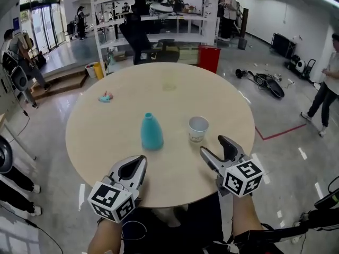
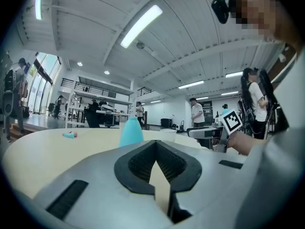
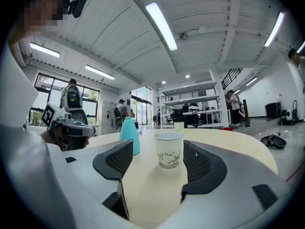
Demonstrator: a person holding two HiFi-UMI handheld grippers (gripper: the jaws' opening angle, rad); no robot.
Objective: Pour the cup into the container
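A white paper cup [image 1: 198,128] with a faint print stands upright on the round beige table [image 1: 175,97]. Left of it stands a teal bottle-shaped container [image 1: 151,133], apart from the cup. My right gripper [image 1: 213,145] is open just short of the cup; in the right gripper view the cup [image 3: 168,149] stands ahead of the spread jaws [image 3: 158,149], untouched, with the container [image 3: 129,135] further left. My left gripper [image 1: 139,160] rests near the table's front edge, shut and empty [image 2: 155,143]; the container [image 2: 131,131] stands beyond its tips.
A small pink-and-teal object [image 1: 106,97] lies at the table's far left, and a pale translucent cup [image 1: 169,81] stands near the far edge. Beyond the table are white shelves [image 1: 153,15], a red bin [image 1: 210,57] and several people.
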